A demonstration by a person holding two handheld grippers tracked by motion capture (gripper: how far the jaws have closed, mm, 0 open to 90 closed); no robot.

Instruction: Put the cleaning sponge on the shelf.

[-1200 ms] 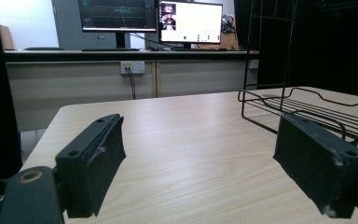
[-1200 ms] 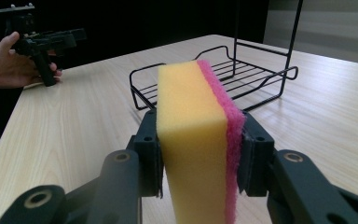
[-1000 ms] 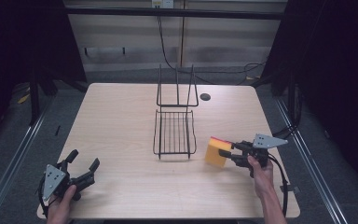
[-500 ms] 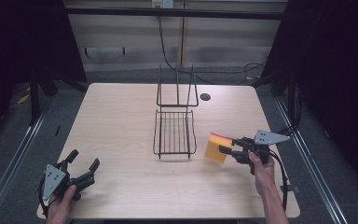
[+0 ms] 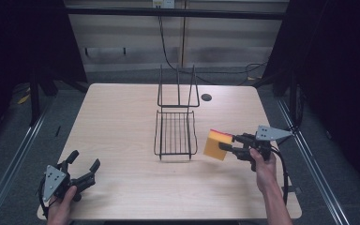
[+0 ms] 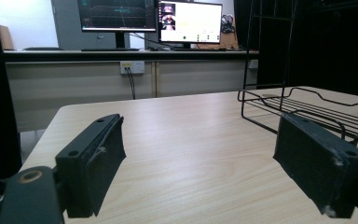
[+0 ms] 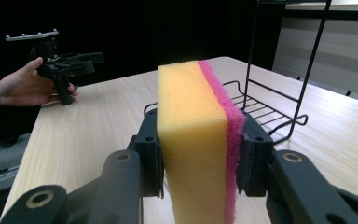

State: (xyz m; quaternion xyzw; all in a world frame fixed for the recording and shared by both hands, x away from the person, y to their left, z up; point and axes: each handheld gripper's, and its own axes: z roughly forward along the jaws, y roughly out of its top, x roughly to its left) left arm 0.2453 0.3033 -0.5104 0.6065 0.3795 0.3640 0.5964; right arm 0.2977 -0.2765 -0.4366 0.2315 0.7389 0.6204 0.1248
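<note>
A yellow sponge (image 5: 217,145) with a pink scouring face is clamped upright in my right gripper (image 5: 228,144), held above the table just right of the black wire rack (image 5: 175,133). In the right gripper view the sponge (image 7: 198,140) stands between both black pads, and the rack (image 7: 270,112) lies just beyond it to the right. My left gripper (image 5: 81,164) rests low at the table's near left corner, jaws spread wide with nothing between them. Its two pads (image 6: 95,163) frame bare wood in the left gripper view, with the rack (image 6: 303,107) ahead to the right.
The light wooden table (image 5: 122,122) has a round cable hole (image 5: 206,97) near its far edge. The rack's tall wire back (image 5: 178,89) rises behind its flat grid. Monitors (image 6: 149,18) stand on a desk beyond the table. Dark floor and metal rails flank both sides.
My right gripper has lifted and drifted slightly with the sponge still clamped. The left gripper has stayed where it was.
</note>
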